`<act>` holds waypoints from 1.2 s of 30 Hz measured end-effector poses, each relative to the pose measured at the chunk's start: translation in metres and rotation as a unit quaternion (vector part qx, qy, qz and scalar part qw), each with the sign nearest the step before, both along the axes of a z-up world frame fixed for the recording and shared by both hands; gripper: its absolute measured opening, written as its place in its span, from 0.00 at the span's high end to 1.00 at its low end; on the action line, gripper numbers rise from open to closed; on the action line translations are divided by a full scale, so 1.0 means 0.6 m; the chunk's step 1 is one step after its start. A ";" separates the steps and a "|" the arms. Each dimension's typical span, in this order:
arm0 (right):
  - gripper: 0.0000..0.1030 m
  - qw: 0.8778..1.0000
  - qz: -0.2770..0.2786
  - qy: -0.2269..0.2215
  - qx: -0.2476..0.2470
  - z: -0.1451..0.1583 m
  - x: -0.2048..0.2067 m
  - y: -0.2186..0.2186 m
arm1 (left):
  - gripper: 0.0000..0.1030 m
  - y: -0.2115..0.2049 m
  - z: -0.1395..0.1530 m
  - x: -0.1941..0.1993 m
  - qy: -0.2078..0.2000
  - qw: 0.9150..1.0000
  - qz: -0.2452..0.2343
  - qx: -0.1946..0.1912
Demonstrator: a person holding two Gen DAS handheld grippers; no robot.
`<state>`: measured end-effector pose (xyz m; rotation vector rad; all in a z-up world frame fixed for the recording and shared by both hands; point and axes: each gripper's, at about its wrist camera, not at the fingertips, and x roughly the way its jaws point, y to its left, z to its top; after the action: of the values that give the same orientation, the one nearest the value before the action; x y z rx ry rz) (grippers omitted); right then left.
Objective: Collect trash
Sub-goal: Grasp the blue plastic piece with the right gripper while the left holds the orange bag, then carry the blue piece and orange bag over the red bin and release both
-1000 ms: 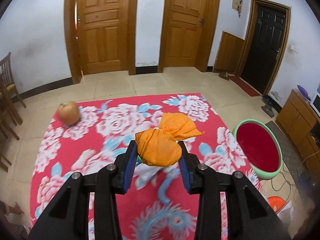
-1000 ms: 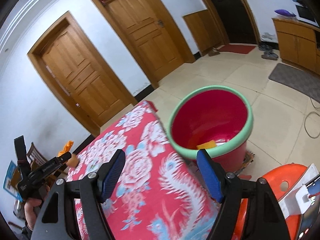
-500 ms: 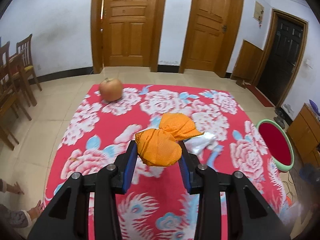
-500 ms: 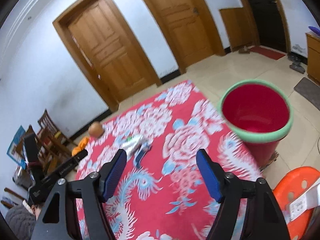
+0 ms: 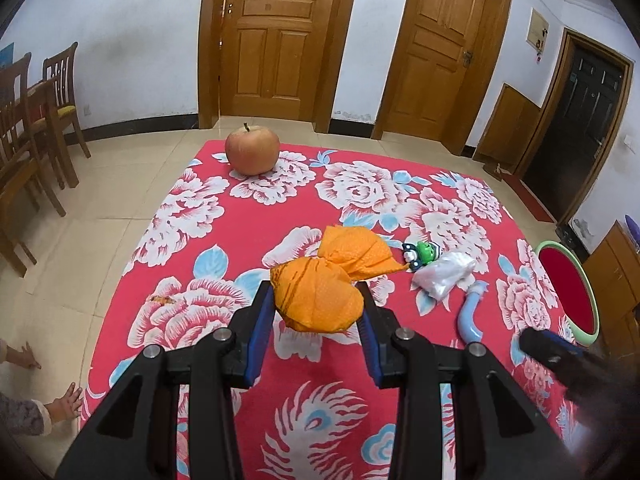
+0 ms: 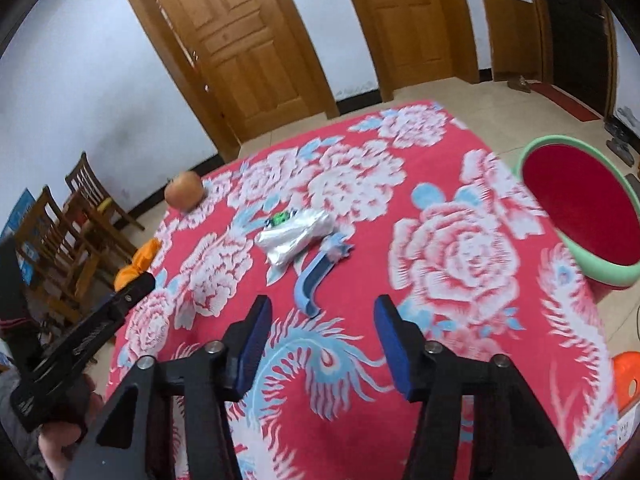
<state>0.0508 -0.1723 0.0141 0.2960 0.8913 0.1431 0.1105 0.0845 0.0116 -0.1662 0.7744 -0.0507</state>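
Note:
My left gripper (image 5: 316, 304) is shut on a crumpled orange wrapper (image 5: 320, 292) and holds it above the red floral tablecloth (image 5: 200, 216); the wrapper also shows in the right wrist view (image 6: 138, 262). On the cloth lie a clear plastic bag (image 5: 442, 276) (image 6: 296, 234), a small green wrapper (image 5: 422, 252) (image 6: 282, 218) and a curved blue plastic piece (image 5: 470, 312) (image 6: 316, 276). My right gripper (image 6: 322, 320) is open and empty, above the cloth just short of the blue piece. The red bin with a green rim (image 6: 580, 216) (image 5: 568, 292) stands beyond the table's right edge.
An apple (image 5: 252, 150) (image 6: 185, 196) sits at the table's far left corner. Wooden chairs (image 5: 36, 120) stand to the left. A child's hands (image 5: 60, 400) rest near the table's left front edge. An orange stool (image 6: 626, 380) is at the lower right.
Both grippers have swung left, away from the bin, toward the table's middle. The left still holds the orange wrapper. The right now faces the bag and blue piece instead of the bin.

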 end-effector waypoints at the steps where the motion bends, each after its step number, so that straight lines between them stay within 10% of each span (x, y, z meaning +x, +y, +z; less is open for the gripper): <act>1: 0.49 1.000 0.003 0.004 -0.003 -0.006 0.006 0.006 | 0.61 0.002 -0.002 0.000 0.000 1.000 0.000 -0.002; 20: 0.87 0.999 0.040 0.025 -0.028 -0.065 0.052 0.057 | 0.61 -0.002 -0.011 0.001 0.000 1.000 -0.012 -0.015; 36: 0.87 0.997 0.004 -0.072 -0.028 0.106 -0.038 -0.052 | 0.61 -0.066 0.061 -0.030 -0.031 0.996 -0.077 -0.032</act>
<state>0.0283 -0.2033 0.0777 0.2278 0.7531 0.1444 0.0926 0.0451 0.0482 -0.1650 0.7228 -0.2258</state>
